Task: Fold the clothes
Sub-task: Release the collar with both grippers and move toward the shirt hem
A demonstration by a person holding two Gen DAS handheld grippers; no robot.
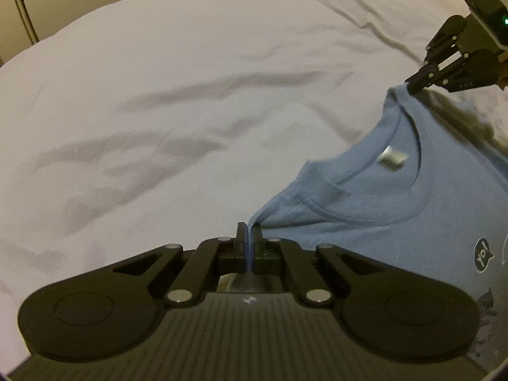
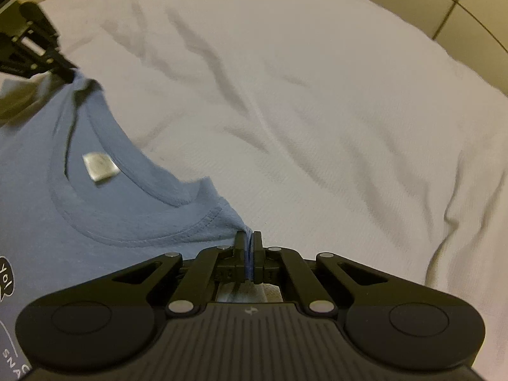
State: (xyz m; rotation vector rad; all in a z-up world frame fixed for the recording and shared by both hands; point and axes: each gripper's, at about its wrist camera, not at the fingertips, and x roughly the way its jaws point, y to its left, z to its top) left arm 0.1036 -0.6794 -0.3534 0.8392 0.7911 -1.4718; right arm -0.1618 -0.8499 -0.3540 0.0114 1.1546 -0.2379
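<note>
A: On the white bedsheet (image 1: 177, 101), a blue T-shirt (image 1: 397, 222), front up, collar (image 1: 374, 190) open with a white neck tag (image 1: 393, 158) showing inside.

B: Which way does it point?

A: Left wrist view: neck end toward 10 o'clock, body running off the frame at 4 o'clock, so that's the long axis. Shoulder line goes from 6 up to 1 o'clock. Right wrist view mirrors it, shirt (image 2: 79, 190) filling 8 to 10 o'clock.

B: Grippers?

A: Left gripper (image 1: 249, 231) pinched together on a bunched bit of shoulder fabric beside the collar. Right gripper (image 2: 249, 241) likewise clamped on the other shoulder. Each shows in the other's view: right gripper (image 1: 416, 84) at 2 o'clock, left gripper (image 2: 68, 74) at 10 o'clock, tips on the cloth.

B: Print?

A: "yo!" speech bubble (image 1: 483, 255) on the chest, at 4 o'clock. More lettering, cut off. Sheet is wrinkled beyond the collar.
</note>
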